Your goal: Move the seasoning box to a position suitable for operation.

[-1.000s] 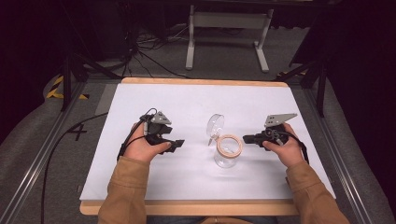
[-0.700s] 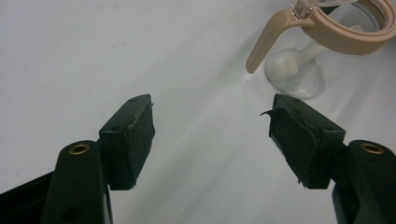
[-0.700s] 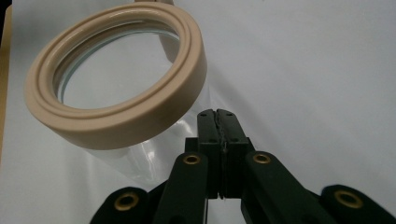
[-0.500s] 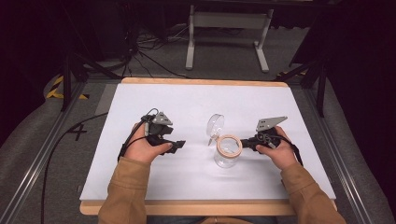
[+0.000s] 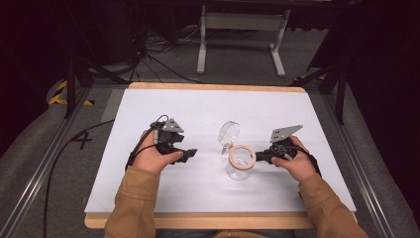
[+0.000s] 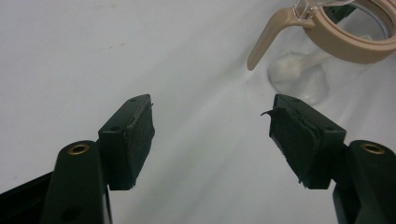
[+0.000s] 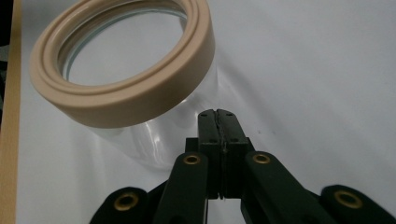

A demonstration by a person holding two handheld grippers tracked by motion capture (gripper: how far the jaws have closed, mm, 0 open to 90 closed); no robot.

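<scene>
Jar [image 5: 240,162]: upright on bench [image 5: 148,198], lid [image 5: 229,133] flipped open
Right hand-held gripper [image 5: 259,157]: jaws together, empty, touching jar wall
Left hand-held gripper [image 5: 192,153]: jaws apart, well apart from jar
Progress: jar opened; nothing grasped yet

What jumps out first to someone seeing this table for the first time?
A clear glass jar with a beige ring round its mouth stands mid-table, its clear lid flipped open behind it. The right gripper, jaws shut, is close beside the jar; the left gripper waits open, apart to its left.
</scene>
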